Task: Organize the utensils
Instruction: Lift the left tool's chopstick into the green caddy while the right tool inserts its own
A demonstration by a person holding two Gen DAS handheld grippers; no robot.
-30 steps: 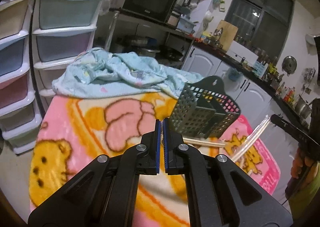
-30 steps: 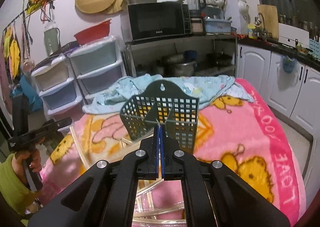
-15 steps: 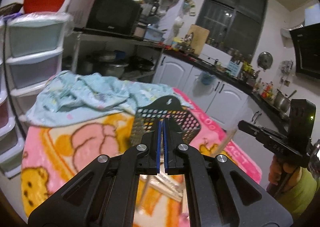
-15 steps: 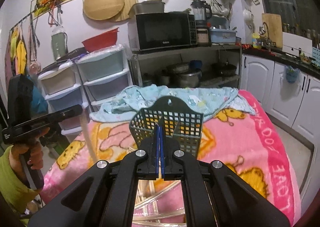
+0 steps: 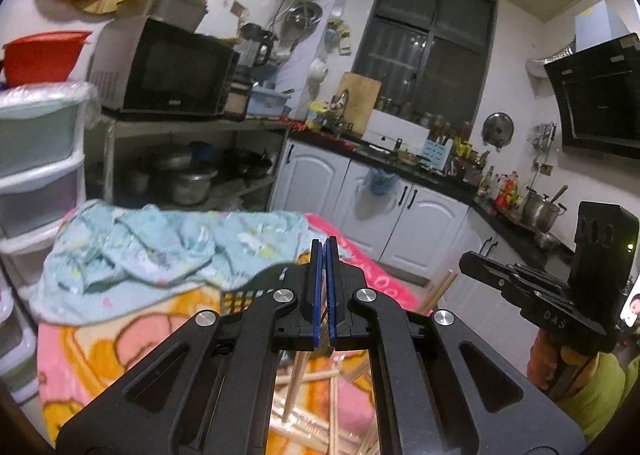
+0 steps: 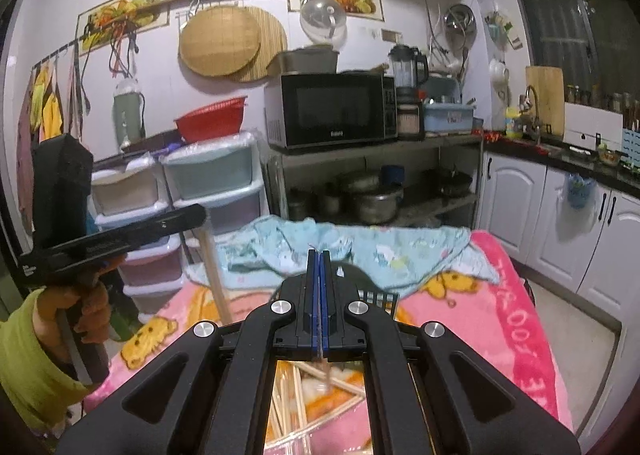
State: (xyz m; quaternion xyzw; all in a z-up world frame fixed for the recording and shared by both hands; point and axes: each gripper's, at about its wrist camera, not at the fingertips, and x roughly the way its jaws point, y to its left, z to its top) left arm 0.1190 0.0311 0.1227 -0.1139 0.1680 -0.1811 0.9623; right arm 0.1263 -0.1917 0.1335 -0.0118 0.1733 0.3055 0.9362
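Both grippers rose; basket now behind fingers.

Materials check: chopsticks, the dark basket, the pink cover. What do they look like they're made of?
Chopsticks: pale tan, matte, probably wood or bamboo; grain too blurred to tell.
Basket: dark, with a moulded grid of square holes, likely rigid plastic.
Pink cover: fuzzy, non-reflective pile with printed cartoon bears, looks like fleece blanket.
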